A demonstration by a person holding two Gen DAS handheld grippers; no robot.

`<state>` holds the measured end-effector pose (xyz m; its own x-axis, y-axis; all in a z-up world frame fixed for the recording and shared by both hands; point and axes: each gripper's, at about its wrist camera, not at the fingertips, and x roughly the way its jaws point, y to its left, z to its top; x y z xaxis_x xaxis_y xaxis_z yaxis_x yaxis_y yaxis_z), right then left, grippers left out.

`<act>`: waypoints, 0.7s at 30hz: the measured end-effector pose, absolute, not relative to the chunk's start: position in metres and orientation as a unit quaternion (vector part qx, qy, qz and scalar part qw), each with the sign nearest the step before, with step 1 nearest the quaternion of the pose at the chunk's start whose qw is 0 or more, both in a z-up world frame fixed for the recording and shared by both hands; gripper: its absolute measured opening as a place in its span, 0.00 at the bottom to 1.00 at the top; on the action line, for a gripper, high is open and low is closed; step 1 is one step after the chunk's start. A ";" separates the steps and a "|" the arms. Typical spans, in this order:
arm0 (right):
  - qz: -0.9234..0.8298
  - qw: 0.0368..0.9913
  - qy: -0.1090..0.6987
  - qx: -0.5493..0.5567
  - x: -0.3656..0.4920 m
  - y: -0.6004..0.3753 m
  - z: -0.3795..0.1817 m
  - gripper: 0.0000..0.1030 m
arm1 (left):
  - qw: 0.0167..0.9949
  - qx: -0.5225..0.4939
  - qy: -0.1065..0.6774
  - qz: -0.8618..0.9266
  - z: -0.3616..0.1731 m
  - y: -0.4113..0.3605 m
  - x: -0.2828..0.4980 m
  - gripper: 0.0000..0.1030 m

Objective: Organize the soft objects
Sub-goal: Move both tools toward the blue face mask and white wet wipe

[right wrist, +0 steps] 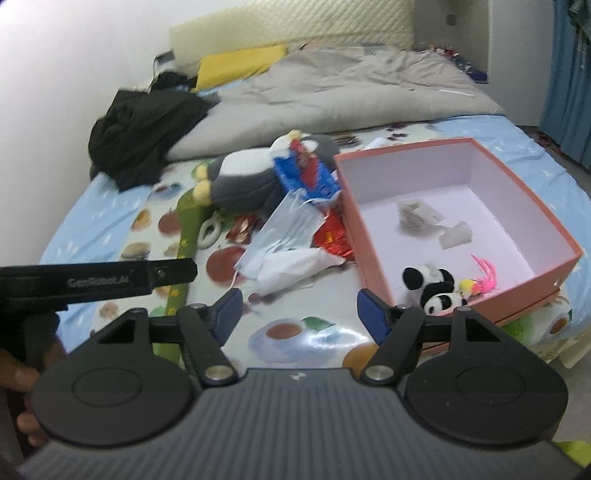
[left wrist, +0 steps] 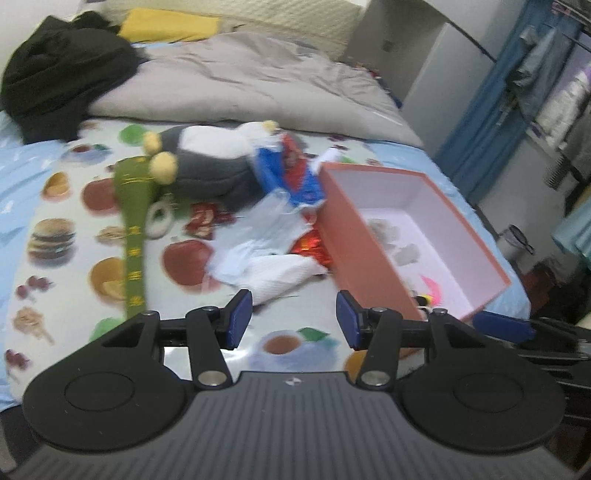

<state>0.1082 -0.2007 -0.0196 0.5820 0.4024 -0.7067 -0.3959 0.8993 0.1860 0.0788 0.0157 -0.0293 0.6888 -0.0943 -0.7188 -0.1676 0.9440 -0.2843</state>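
A pink open box (left wrist: 354,236) (right wrist: 369,236) sits on the bed at the right. Inside it lie a panda plush (right wrist: 434,286), a pink and yellow toy (right wrist: 476,280) and small pale items (right wrist: 456,234). Left of the box is a pile: a grey and white penguin plush (left wrist: 207,158) (right wrist: 243,177), a blue and red wrapper (left wrist: 291,170) (right wrist: 308,173), pale blue face masks (left wrist: 266,229) (right wrist: 288,229), a white cloth (left wrist: 277,273) (right wrist: 291,267) and a green band (left wrist: 133,221) (right wrist: 184,236). My left gripper (left wrist: 293,319) is open and empty just before the white cloth. My right gripper (right wrist: 299,314) is open and empty, near the box's front corner.
The bed has a fruit-print plastic sheet (left wrist: 288,343) (right wrist: 284,332). A grey duvet (left wrist: 236,81) (right wrist: 332,85), black clothes (left wrist: 55,70) (right wrist: 144,129) and a yellow cloth (left wrist: 170,24) (right wrist: 240,61) lie at the back. The left gripper's body (right wrist: 96,280) shows at the right view's left edge.
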 end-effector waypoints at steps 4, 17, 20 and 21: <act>0.246 0.872 0.422 -0.003 0.110 -0.184 -0.004 0.69 | 0.899 -0.172 0.400 0.048 -0.035 0.037 0.084 0.55; 0.259 0.846 0.463 -0.048 0.147 -0.154 0.068 0.69 | 0.881 -0.194 0.423 0.089 -0.069 0.080 0.129 0.55; 0.268 0.844 0.462 -0.049 0.156 -0.149 0.073 0.69 | 0.877 -0.201 0.429 0.085 -0.078 0.078 0.140 0.55; 0.271 0.842 0.463 -0.053 0.158 -0.147 0.072 0.69 | 0.877 -0.201 0.429 0.082 -0.080 0.077 0.142 0.55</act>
